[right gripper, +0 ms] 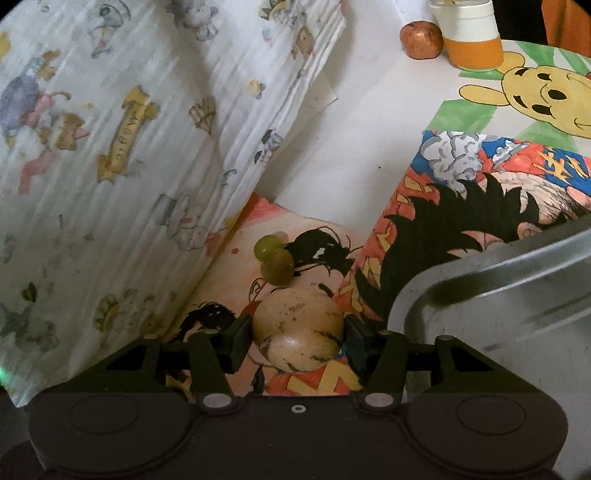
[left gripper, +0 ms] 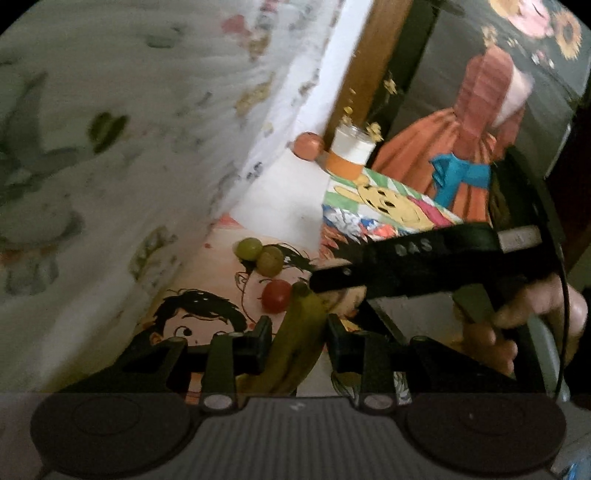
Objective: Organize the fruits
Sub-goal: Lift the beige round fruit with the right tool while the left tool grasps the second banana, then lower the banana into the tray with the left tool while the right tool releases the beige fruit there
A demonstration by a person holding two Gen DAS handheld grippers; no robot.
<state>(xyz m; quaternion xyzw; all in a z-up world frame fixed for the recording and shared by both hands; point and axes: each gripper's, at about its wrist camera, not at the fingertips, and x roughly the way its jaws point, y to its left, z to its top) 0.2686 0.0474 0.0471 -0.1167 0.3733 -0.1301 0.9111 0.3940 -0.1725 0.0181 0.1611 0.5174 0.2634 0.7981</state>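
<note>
My left gripper (left gripper: pixel 299 332) is shut on a yellow-green banana (left gripper: pixel 301 332) and holds it above the table. Beyond it lie a red tomato (left gripper: pixel 276 294) and two green grapes (left gripper: pixel 258 254). My right gripper (right gripper: pixel 297 332) is shut on a round tan fruit with dark streaks (right gripper: pixel 299 328), just left of a metal tray (right gripper: pixel 498 314). The two grapes (right gripper: pixel 275 258) lie just ahead of it. In the left wrist view the right gripper's black body (left gripper: pixel 406 266) crosses from the right, held by a hand.
Cartoon drawings (right gripper: pixel 461 206) cover the table. A printed cloth (right gripper: pixel 129 147) hangs along the left. At the far end stand an orange-and-white jar (right gripper: pixel 469 33) and a coppery round fruit (right gripper: pixel 421 38). A painting of a girl in an orange dress (left gripper: pixel 461 122) leans behind.
</note>
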